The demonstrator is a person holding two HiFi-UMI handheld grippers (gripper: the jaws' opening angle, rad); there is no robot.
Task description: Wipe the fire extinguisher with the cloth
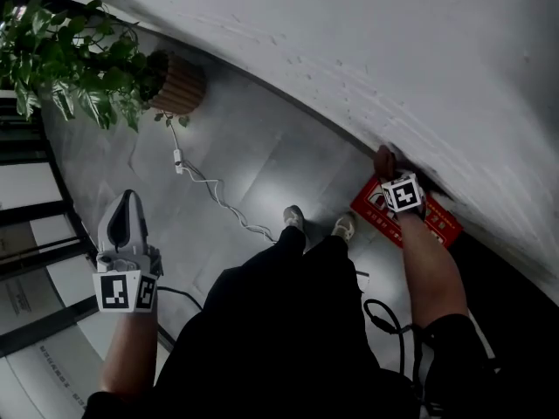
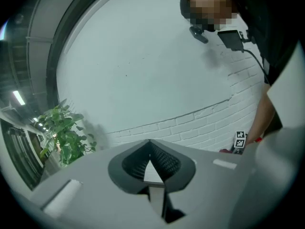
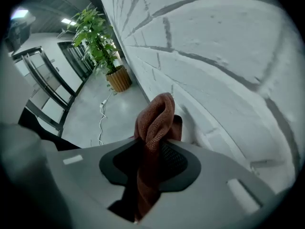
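Observation:
In the right gripper view a rust-brown cloth point(image 3: 155, 120) stands bunched between the jaws of my right gripper point(image 3: 155, 144), which is shut on it close to the white brick wall. From the head view this gripper point(image 1: 390, 175) points down at the foot of the wall, the cloth point(image 1: 384, 159) at its tip, just above a red fire extinguisher box point(image 1: 437, 223) with white print on the floor. No extinguisher cylinder shows plainly. My left gripper point(image 1: 128, 201) hangs over the grey floor far to the left, jaw tips together and holding nothing point(image 2: 149, 140).
A leafy plant point(image 1: 74, 55) in a ribbed pot point(image 1: 179, 84) stands by the wall at upper left. A white cable point(image 1: 218, 201) snakes across the floor toward the person's shoes point(image 1: 293, 217). Black cables point(image 1: 384, 317) hang at the right. Glass doors line the left side.

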